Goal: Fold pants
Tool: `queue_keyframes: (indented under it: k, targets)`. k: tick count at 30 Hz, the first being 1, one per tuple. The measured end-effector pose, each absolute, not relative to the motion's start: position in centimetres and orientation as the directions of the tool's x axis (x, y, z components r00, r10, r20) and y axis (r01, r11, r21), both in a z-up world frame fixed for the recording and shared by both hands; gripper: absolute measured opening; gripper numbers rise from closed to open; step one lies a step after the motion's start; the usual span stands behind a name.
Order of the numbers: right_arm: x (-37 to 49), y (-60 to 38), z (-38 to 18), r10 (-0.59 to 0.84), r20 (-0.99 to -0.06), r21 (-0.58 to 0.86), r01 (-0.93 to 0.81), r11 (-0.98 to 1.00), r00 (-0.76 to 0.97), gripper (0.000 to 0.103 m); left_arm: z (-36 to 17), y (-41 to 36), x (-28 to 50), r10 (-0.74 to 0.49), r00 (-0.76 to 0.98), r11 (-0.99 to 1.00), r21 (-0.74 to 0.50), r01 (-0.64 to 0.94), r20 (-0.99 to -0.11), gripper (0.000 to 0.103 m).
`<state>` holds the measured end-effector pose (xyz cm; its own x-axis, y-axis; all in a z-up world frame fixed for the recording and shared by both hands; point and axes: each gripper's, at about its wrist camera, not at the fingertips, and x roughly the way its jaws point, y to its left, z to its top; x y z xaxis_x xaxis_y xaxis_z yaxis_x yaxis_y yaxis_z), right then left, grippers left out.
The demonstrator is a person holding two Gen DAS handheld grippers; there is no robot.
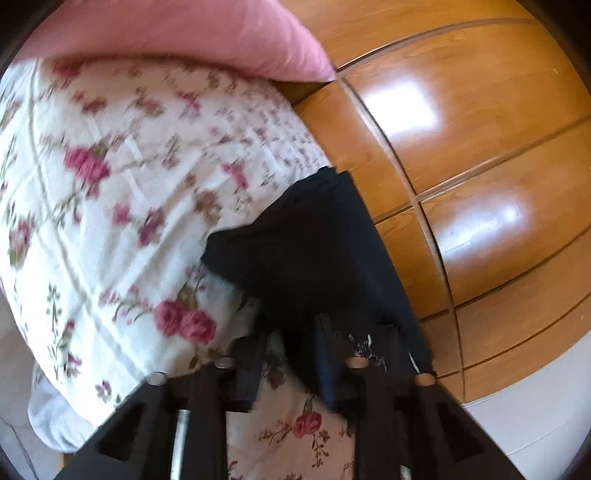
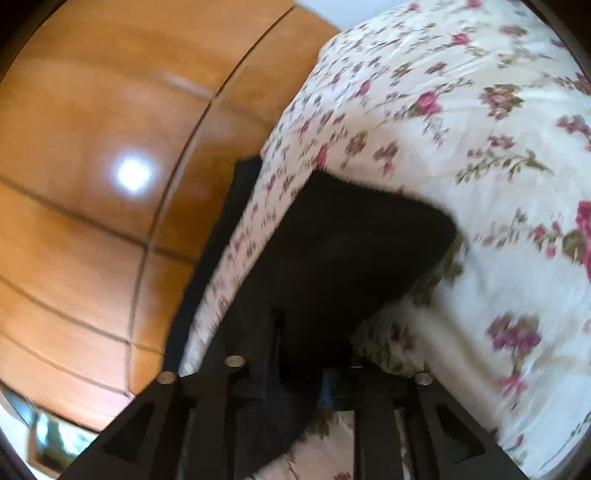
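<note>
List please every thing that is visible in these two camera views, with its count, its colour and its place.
pants: one, black, on the bed's edge beside the wooden panels, in front of both grippers
bedspread: one, white with pink roses, covering the bed
pillow: one, pink, at the far end of the bed
wooden panels: several, glossy brown, alongside the bed
left gripper: one, black, low in the left view, jaws parted, black cloth lying between them
right gripper: one, black, low in the right view, jaws parted, black cloth in front
</note>
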<state>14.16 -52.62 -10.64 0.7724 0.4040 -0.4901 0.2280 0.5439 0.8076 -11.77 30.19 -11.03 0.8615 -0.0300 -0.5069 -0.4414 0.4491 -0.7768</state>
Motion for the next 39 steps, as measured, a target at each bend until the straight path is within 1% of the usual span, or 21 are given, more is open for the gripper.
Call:
queue_keyframes:
  k: [1, 2, 3, 4, 5, 7, 10, 13, 14, 15, 16, 17, 20, 23, 24, 25, 27, 30, 32, 36, 39]
  targets:
    - [14.4, -53.0, -10.5, 0.385, -0.501, 0.8, 0.245, 0.548, 0.775, 0.029, -11.0, 30.2, -11.6, -0.022, 0.859, 0.456, -0.77, -0.446, -0.511, 0.024]
    - [14.7, -53.1, -10.3, 0.376, -0.511, 0.79, 0.251, 0.559, 0.773, 0.029, -10.9, 30.1, -11.5, -0.009, 0.85, 0.466, -0.754, -0.462, -0.527, 0.017]
    - [14.9, -53.0, -10.1, 0.371, -0.525, 0.774, 0.248, 0.582, 0.766, 0.024, -11.0, 30.2, -11.3, 0.001, 0.837, 0.476, -0.736, -0.482, -0.547, 0.011]
    - [15.3, -52.7, -9.4, 0.337, -0.57, 0.717, 0.253, 0.65, 0.749, 0.015, -11.1, 30.1, -11.2, -0.001, 0.834, 0.48, -0.733, -0.483, -0.551, 0.009]
    - [15.4, -52.4, -8.8, 0.309, -0.591, 0.676, 0.249, 0.693, 0.745, 0.014, -11.0, 30.1, -11.3, 0.008, 0.838, 0.487, -0.729, -0.48, -0.546, 0.007]
    - [14.9, -52.2, -7.1, 0.262, -0.575, 0.63, 0.216, 0.746, 0.775, 0.01, -10.4, 29.9, -11.6, 0.028, 0.84, 0.508, -0.716, -0.479, -0.542, 0.007]
    - [14.2, -52.5, -5.8, 0.221, -0.546, 0.604, 0.197, 0.772, 0.808, 0.01, -9.6, 30.0, -12.0, 0.035, 0.846, 0.524, -0.711, -0.469, -0.532, 0.007]
    - [15.2, -53.2, -8.1, 0.18, -0.645, 0.544, 0.281, 0.79, 0.743, 0.011, -10.0, 29.8, -11.6, 0.03, 0.821, 0.549, -0.677, -0.49, -0.57, 0.007]
    - [15.5, -53.5, -8.9, 0.18, -0.664, 0.54, 0.299, 0.787, 0.726, 0.012, -10.3, 29.8, -11.5, 0.022, 0.81, 0.551, -0.669, -0.499, -0.586, 0.01]
    - [15.1, -53.9, -9.7, 0.198, -0.646, 0.57, 0.294, 0.767, 0.737, 0.012, -10.5, 29.8, -11.6, 0.019, 0.798, 0.549, -0.66, -0.512, -0.603, 0.011]
    - [14.7, -54.3, -9.8, 0.207, -0.623, 0.597, 0.287, 0.749, 0.755, 0.013, -10.5, 30.0, -11.8, 0.012, 0.799, 0.543, -0.667, -0.51, -0.602, 0.014]
    - [14.4, -54.5, -9.7, 0.208, -0.615, 0.609, 0.29, 0.738, 0.761, 0.015, -10.4, 30.1, -12.1, 0.01, 0.801, 0.537, -0.672, -0.51, -0.599, 0.02]
    - [13.5, -55.4, -9.4, 0.177, -0.598, 0.631, 0.323, 0.706, 0.782, 0.021, -9.8, 30.7, -13.3, 0.038, 0.793, 0.519, -0.667, -0.535, -0.608, 0.026]
    - [12.2, -56.0, -7.9, -0.01, -0.622, 0.542, 0.44, 0.716, 0.783, 0.037, -8.4, 31.1, -15.3, 0.149, 0.77, 0.513, -0.617, -0.596, -0.62, 0.027]
    - [11.6, -56.2, -7.3, -0.093, -0.626, 0.498, 0.489, 0.716, 0.774, 0.047, -7.8, 31.2, -16.0, 0.192, 0.767, 0.508, -0.607, -0.612, -0.612, 0.027]
    - [10.7, -56.4, -6.4, -0.171, -0.606, 0.471, 0.524, 0.71, 0.777, 0.05, -7.1, 31.3, -16.5, 0.225, 0.772, 0.503, -0.607, -0.615, -0.595, 0.027]
    - [10.0, -56.4, -5.3, -0.206, -0.568, 0.471, 0.519, 0.713, 0.797, 0.05, -5.7, 31.3, -16.5, 0.26, 0.788, 0.512, -0.613, -0.602, -0.558, 0.027]
    - [10.7, -54.8, -3.7, -0.159, -0.539, 0.452, 0.443, 0.774, 0.827, 0.05, -3.6, 30.3, -14.7, 0.256, 0.82, 0.58, -0.597, -0.554, -0.512, 0.03]
    - [12.4, -52.7, -3.2, -0.081, -0.554, 0.419, 0.361, 0.833, 0.829, 0.05, -2.4, 29.2, -11.7, 0.192, 0.848, 0.654, -0.58, -0.485, -0.494, 0.031]
    - [15.4, -47.7, -3.5, 0.07, -0.586, 0.379, 0.196, 0.904, 0.808, 0.05, -1.9, 26.5, -5.0, 0.045, 0.844, 0.742, -0.548, -0.387, -0.535, 0.033]
    - [17.2, -42.9, -3.9, 0.162, -0.618, 0.322, 0.06, 0.945, 0.769, 0.05, -2.1, 24.5, -0.2, -0.016, 0.816, 0.799, -0.498, -0.337, -0.578, 0.034]
